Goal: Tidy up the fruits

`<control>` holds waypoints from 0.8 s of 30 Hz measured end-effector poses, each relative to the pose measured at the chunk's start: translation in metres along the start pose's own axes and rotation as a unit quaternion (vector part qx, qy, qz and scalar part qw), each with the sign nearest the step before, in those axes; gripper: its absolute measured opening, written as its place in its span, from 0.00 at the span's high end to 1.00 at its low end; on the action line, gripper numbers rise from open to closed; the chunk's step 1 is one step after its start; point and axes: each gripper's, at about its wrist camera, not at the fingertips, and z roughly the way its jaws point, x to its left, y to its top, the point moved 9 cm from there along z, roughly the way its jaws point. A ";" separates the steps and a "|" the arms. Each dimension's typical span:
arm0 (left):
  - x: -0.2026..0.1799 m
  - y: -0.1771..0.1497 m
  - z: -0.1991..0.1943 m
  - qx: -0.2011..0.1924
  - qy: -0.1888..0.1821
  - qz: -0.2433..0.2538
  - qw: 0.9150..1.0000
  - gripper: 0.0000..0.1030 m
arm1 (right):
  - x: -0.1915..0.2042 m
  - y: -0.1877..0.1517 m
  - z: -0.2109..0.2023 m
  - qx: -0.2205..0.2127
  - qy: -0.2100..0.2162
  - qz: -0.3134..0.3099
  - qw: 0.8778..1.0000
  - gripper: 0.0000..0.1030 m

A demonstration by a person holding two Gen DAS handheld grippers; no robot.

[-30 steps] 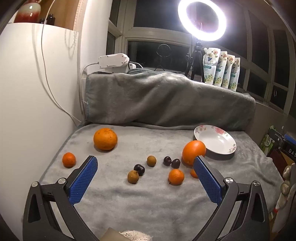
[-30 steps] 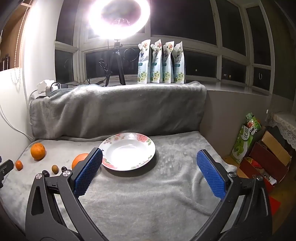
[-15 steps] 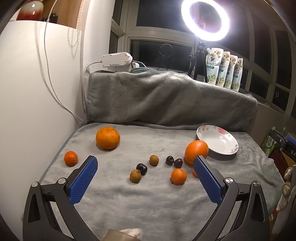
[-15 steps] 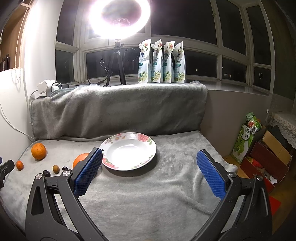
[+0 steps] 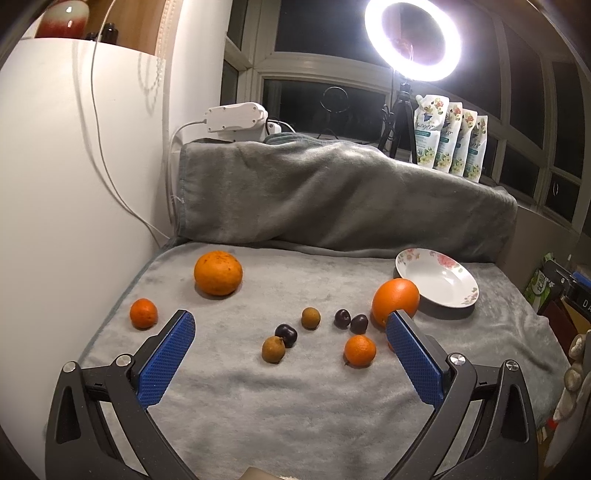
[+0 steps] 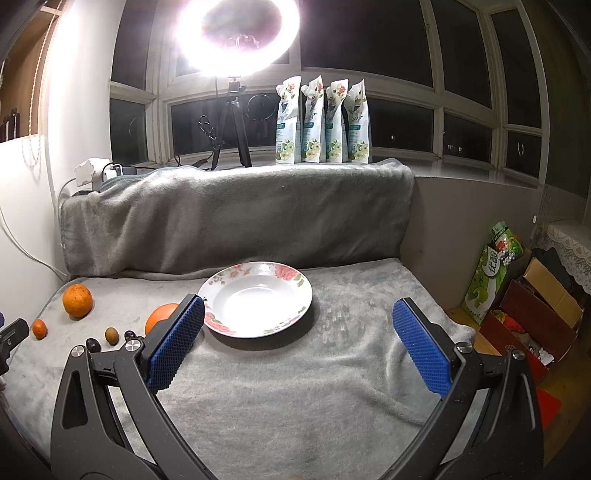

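Grey fleece blanket (image 5: pixel 295 406) covers the surface in the left wrist view, and the fruit lies scattered on it. The left gripper (image 5: pixel 290 326) hangs above the near part of the blanket with its blue-padded jaws spread wide and nothing between them. A large rough-skinned orange (image 5: pixel 218 273) sits toward the back left, with a small round tangerine (image 5: pixel 143 313) near the left edge. In the middle lie two brown longans (image 5: pixel 273 349) and three dark plums (image 5: pixel 286 335), the nearer longan touching one plum, the other two plums side by side. A second small tangerine (image 5: pixel 360 350) rests just beside the right pad. Behind that pad stands a smooth large orange (image 5: pixel 395 301), next to a white floral-rimmed plate (image 5: pixel 436 282) at the back right.

From the right wrist view, the right gripper (image 6: pixel 297 321) is likewise opened wide and holds nothing, poised over the blanket in front of the plate, which is bare of fruit. The smooth orange peeks out behind the left pad, close to the plate's left rim. The rough orange, one tangerine, a longan and two plums lie farther left. A bright ring light (image 6: pixel 238 35) stands on the sill behind.
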 end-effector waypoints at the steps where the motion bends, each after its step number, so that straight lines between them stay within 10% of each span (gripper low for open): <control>1: 0.000 0.000 0.000 0.000 0.000 0.000 1.000 0.00 | 0.000 0.000 0.000 0.000 0.000 0.000 1.000 0.00; 24: -0.001 0.001 -0.002 -0.002 -0.006 -0.005 1.000 0.00 | 0.000 -0.002 0.000 0.002 0.000 0.000 1.000 0.00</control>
